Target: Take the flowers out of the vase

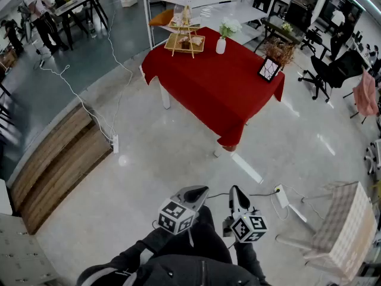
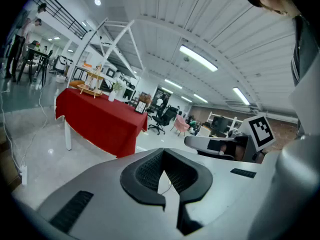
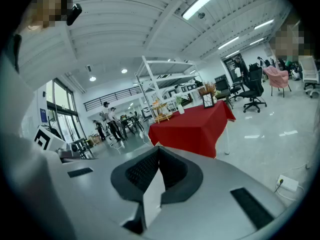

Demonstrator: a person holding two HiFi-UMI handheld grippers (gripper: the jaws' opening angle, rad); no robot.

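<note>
Left tongs and right tongs both pinched shut, empty, bottom centre. Flowers in white vase on red-clothed surface, upper centre, well apart from me. I'd close in first, then spread one pair and take the stems just above the rim.

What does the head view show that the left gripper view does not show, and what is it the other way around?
Only the head view: the checked chair and the left gripper's own marker cube. Only the left gripper view: the ceiling lights, and that gripper's fingers from close, shut with nothing between them. Both: the red table, the white vase with flowers, and the right gripper's marker cube.
</note>
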